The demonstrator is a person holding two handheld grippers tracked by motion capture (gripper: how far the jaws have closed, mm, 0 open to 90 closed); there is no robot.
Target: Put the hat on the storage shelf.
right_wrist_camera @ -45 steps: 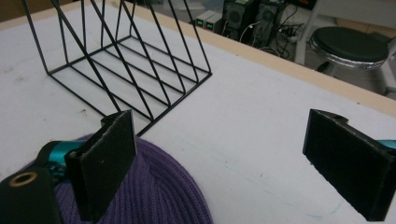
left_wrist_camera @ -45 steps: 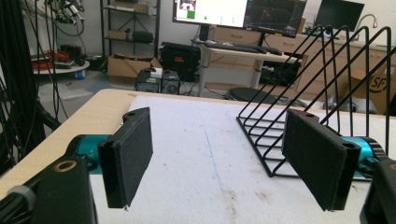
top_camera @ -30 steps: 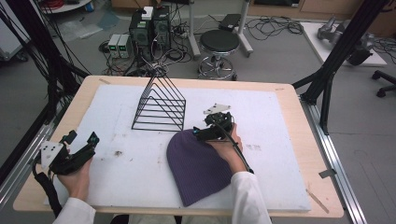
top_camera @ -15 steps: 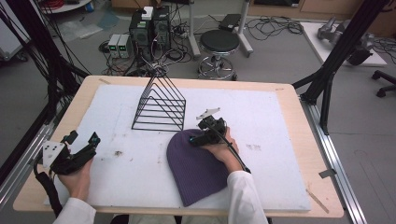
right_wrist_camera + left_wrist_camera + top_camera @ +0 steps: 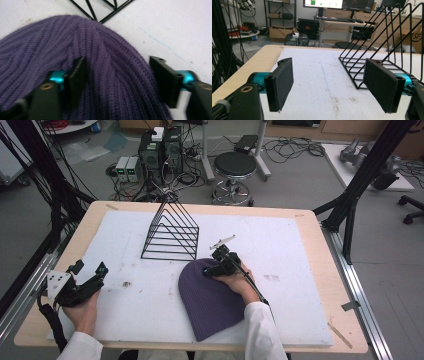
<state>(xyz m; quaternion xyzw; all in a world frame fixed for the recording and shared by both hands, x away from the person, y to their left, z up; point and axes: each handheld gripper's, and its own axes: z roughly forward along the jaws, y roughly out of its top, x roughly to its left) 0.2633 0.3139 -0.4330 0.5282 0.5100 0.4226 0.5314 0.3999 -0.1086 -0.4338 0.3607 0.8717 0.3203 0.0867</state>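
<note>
The right gripper (image 5: 212, 269) sits low on the rounded crown of the purple knit beanie (image 5: 210, 301); its jaws have just been closing, with a ridge of the knit between them, the left pad pushed into the wool and the right one at the hat's edge, not yet clamped. The beanie lies flat on the white foam board (image 5: 300, 255), its crown almost touching the base of the black wire rack (image 5: 171, 231), whose slots hold nothing. Well apart at the board's left edge, the left gripper (image 5: 89, 269) rests with its jaws spread and nothing between them. The board covers a pale wooden table (image 5: 320, 227); beyond it a round stool (image 5: 235, 167), boxes of electronics (image 5: 160, 150) and loose cables stand on the grey floor.
</note>
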